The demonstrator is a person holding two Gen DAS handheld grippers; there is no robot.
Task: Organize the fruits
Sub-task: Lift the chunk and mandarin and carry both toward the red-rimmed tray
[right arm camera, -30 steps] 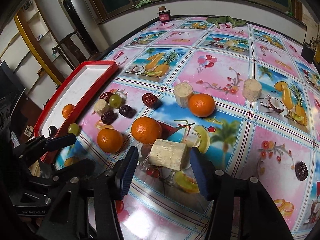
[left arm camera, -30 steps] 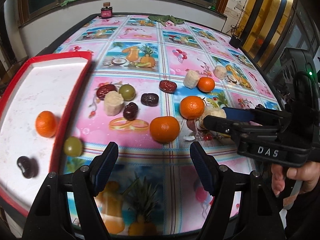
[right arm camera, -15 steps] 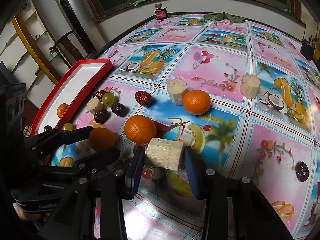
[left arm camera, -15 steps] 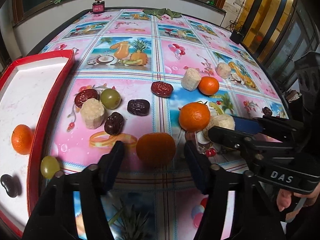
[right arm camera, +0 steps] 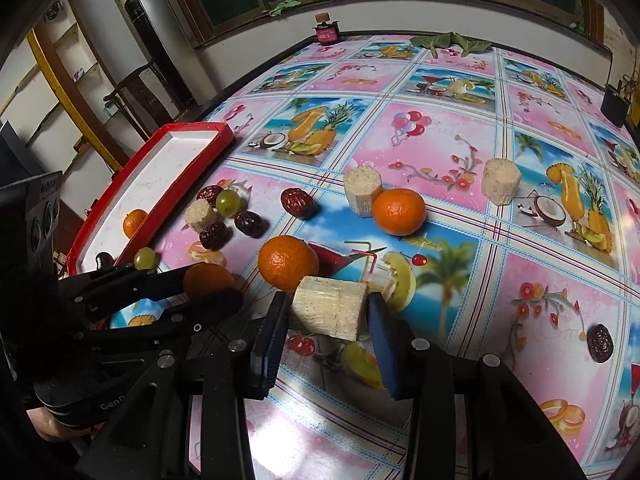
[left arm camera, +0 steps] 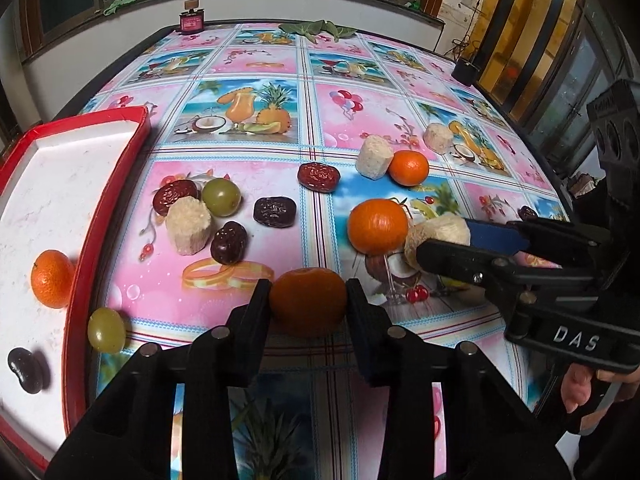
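My left gripper (left arm camera: 307, 285) has its jaws closing on an orange (left arm camera: 308, 304) on the patterned tablecloth, and both pads touch the orange's sides. My right gripper (right arm camera: 328, 300) is shut on a pale cane chunk (right arm camera: 330, 312) lying on its side. It shows in the left wrist view as the right gripper (left arm camera: 444, 236). A red tray (left arm camera: 108, 200) at the left holds one orange (left arm camera: 52, 278) and a dark date (left arm camera: 26, 370). A green grape (left arm camera: 106, 330) lies just outside its rim. Another orange (left arm camera: 378, 226) sits beside the held chunk.
Loose on the cloth are a third orange (left arm camera: 408, 168), several dates, a green grape (left arm camera: 221, 197) and cane chunks (left arm camera: 188, 226). A pink jar (left arm camera: 192, 20) and green leaves (left arm camera: 316, 28) are at the far edge. A dark box (left arm camera: 464, 70) sits at the right edge.
My left gripper moved forward over the near orange and its jaws narrowed until they met it. The right jaws closed in onto the cane chunk and stayed in place.
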